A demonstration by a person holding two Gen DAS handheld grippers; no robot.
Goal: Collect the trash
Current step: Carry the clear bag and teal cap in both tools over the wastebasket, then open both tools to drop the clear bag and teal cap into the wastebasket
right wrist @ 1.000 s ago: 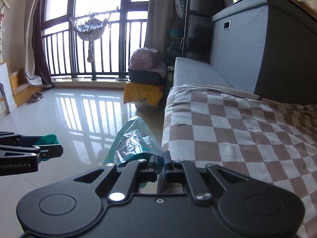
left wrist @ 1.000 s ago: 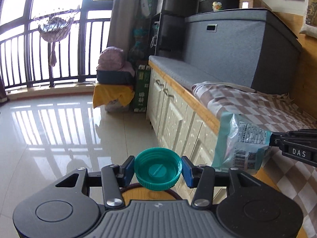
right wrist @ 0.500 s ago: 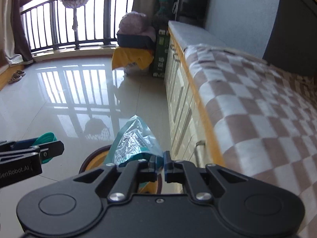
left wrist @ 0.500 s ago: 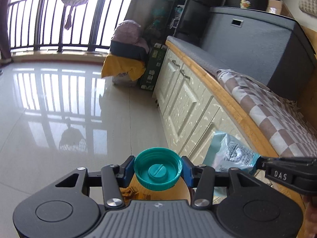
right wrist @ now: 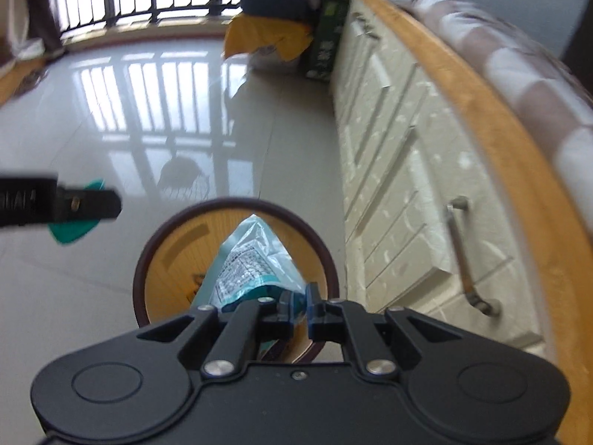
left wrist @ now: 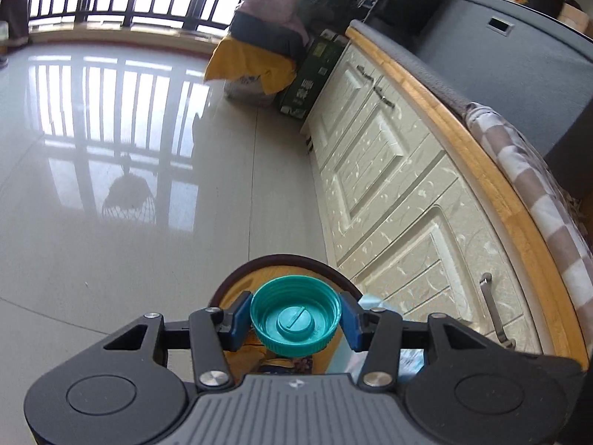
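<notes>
My left gripper (left wrist: 294,322) is shut on a teal plastic bottle cap (left wrist: 295,319), held open side toward the camera above a round bin with a dark rim and wooden-yellow inside (left wrist: 237,285). My right gripper (right wrist: 301,306) is shut on the edge of a teal and clear plastic wrapper (right wrist: 252,259), which hangs over the same bin (right wrist: 174,244). The left gripper (right wrist: 85,202) and its cap (right wrist: 74,230) show at the left of the right wrist view, beside the bin. The wrapper shows behind the left gripper (left wrist: 374,304).
The bin stands on a glossy tiled floor (left wrist: 111,204) next to cream cabinet doors (left wrist: 400,193) with metal handles (right wrist: 463,256) under a wooden-edged bench with a checked cloth (left wrist: 537,193). A yellow-draped pile (left wrist: 255,63) and a green box (left wrist: 311,81) stand farther along.
Both grippers have tilted down and moved lower toward the floor, bringing the cap and the wrapper over the round bin. Both grips are unchanged.
</notes>
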